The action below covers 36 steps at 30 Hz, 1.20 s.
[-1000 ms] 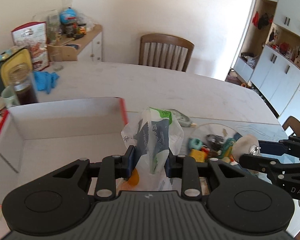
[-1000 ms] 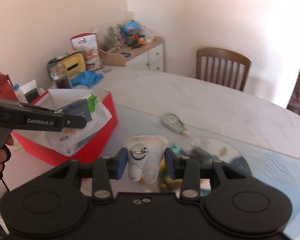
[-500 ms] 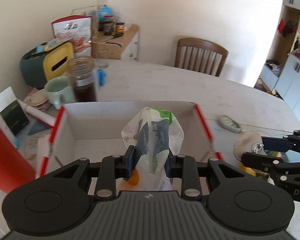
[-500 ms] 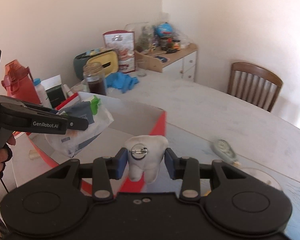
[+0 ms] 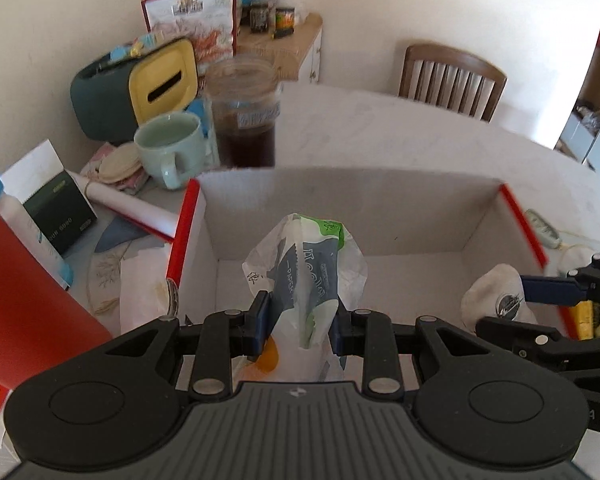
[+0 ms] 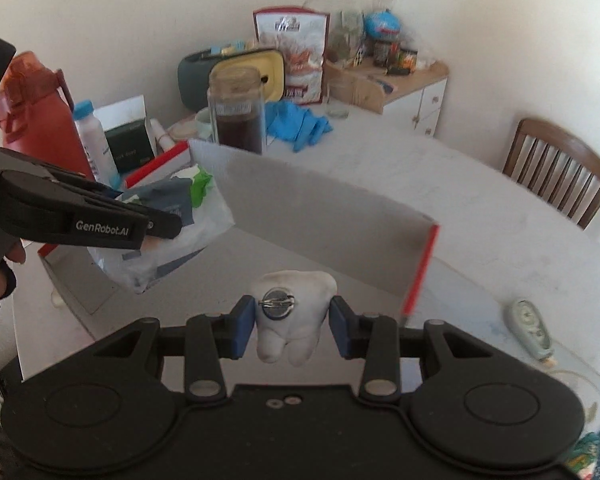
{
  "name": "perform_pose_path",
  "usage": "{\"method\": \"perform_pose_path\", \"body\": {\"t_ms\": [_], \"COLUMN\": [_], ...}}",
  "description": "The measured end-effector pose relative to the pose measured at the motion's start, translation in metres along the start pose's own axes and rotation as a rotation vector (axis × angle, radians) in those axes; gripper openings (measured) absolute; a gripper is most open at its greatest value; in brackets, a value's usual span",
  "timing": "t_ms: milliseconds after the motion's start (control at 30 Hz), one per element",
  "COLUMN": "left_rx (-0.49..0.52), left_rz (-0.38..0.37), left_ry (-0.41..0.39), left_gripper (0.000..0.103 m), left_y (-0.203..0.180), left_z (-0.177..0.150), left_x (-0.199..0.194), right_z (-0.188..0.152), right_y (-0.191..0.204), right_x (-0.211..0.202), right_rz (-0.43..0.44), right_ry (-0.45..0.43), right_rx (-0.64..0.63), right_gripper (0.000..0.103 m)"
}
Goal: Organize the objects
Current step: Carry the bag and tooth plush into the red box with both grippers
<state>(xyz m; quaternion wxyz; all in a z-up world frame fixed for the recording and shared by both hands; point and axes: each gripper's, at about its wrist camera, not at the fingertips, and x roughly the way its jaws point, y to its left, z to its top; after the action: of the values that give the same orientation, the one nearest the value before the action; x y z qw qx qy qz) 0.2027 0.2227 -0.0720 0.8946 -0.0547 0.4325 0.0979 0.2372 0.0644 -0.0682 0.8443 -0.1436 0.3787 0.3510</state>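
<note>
Both clamped | left hand-held gripper (image 5: 300, 326): packet (image 5: 312, 276) | right hand-held gripper (image 6: 293, 326): tooth plush (image 6: 290, 312)

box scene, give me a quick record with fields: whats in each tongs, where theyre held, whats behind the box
left tongs: shut on plastic bag
right tongs: shut on tooth plush
bag place: over the box
plush place: over the box's right edge
box contents: none visible
behind box: jar, mug
</note>
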Motion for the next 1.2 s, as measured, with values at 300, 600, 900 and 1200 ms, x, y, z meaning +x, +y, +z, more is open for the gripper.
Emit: {"method": "perform_pose_path", "body": {"t_ms": [300,600,900,1200], "left_rx": [0.025,0.063,0.073,0.082], "left_rz": [0.012,0.0,-0.009,-0.007], "left_ry": [0.108,0.209,0.27,0.253], "left_gripper": [0.029,0.029,0.029,0.04], "left_y": [0.005,0.0,-0.001,-0.001], "left_z": [0.003,0.004,0.006,0.006], "left_x": [0.038,0.061,0.072,0.071], "right_z": [0.011,0.014,0.016,0.016], "right_y": [0.009,0.013,0.013,0.015], "right_x": [0.046,0.068,0.085,0.083], "right_rz": [0.028,0.041,0.021,0.011], "right_ry": [0.144,0.266,0.397,0.402], "right_rx": [0.006,-0.017,0.0,0.002], "right_gripper": [0.039,0.039,0.04,0.042]}}
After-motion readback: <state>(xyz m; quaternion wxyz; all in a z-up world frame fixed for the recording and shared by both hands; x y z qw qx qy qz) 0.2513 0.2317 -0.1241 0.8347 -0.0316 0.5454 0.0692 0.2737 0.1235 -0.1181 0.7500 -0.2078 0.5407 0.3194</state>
